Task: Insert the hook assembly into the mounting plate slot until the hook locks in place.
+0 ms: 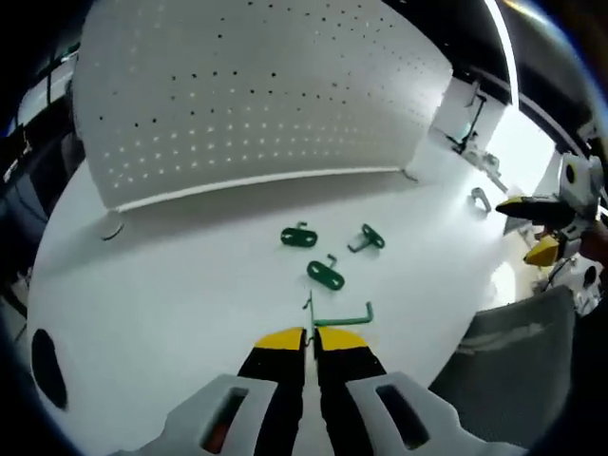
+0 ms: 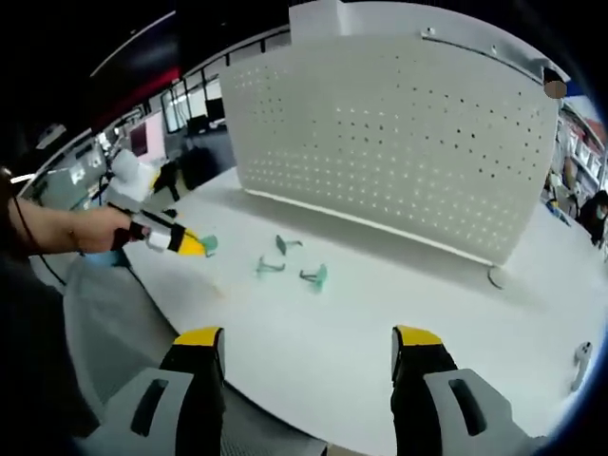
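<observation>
My left gripper [image 1: 310, 340] is shut on a green wire hook [image 1: 344, 317], held just above the white table [image 1: 171, 294]. Three more green hooks lie ahead of it: one [image 1: 299, 236] on the left, one [image 1: 367, 238] on the right, one [image 1: 326, 275] nearest. Behind them the white perforated mounting plate [image 1: 256, 95] stands upright. My right gripper [image 2: 309, 342] is open and holds nothing, off the table's edge; it also appears as the right gripper [image 1: 532, 228]. From that side a hand holds the left gripper [image 2: 185, 243] with the green hook [image 2: 208, 245] at its tip, near the loose hooks [image 2: 285, 245].
A silver metal hook [image 1: 480, 199] and a bracket [image 1: 470, 123] lie at the plate's right end. The table has a dark oval hole [image 1: 47, 366] at the left and a small round ring [image 1: 112, 228] by the plate. Grey fabric [image 1: 513, 351] hangs past the table edge.
</observation>
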{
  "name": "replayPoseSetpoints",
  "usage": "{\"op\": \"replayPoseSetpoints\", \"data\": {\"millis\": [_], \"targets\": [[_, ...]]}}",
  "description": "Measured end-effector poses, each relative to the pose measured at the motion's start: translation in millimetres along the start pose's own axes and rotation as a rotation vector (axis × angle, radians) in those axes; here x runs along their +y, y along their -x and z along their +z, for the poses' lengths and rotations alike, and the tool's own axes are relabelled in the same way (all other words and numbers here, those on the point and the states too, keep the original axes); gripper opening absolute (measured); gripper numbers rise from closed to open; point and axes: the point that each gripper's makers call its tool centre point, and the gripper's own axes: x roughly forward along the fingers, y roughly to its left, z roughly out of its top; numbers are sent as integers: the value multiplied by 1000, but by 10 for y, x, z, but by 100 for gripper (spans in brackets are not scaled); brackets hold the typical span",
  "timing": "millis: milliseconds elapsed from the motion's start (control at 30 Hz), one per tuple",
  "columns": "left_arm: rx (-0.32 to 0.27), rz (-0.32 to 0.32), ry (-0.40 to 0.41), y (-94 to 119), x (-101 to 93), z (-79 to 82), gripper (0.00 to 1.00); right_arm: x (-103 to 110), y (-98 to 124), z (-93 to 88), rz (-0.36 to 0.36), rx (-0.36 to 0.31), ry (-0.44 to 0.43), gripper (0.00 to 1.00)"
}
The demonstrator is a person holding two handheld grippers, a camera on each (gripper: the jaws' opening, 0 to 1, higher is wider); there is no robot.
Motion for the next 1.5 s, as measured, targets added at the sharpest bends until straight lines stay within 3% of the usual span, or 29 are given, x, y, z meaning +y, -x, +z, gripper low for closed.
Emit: {"op": "replayPoseSetpoints", "data": {"millis": [200, 400, 633, 967, 1167, 1367, 1433, 1500], "targets": [[-7, -39, 11, 139, -168, 23, 4, 70, 5, 25, 8, -9, 10, 72], [-72, -76, -27, 346, -381, 310, 4, 171, -1, 77, 37, -23, -2, 71], [-144, -104, -45, 541, -580, 539, 4, 341, -37, 211, 80, -49, 14, 66], [-168, -141, -45, 587, -774, 571, 4, 661, -111, 519, 174, -102, -10, 60], [-184, -160, -40, 617, -859, 600, 4, 945, -155, 655, 275, -142, -110, 47], [-202, -159, -24, 638, -867, 622, 4, 1152, -183, 872, 417, -226, -510, 24], [-211, -164, -22, 658, -877, 639, 4, 1151, -210, 880, 419, -233, -567, 22], [-223, -168, -21, 678, -890, 666, 4, 1161, -242, 865, 418, -232, -553, 18]]}}
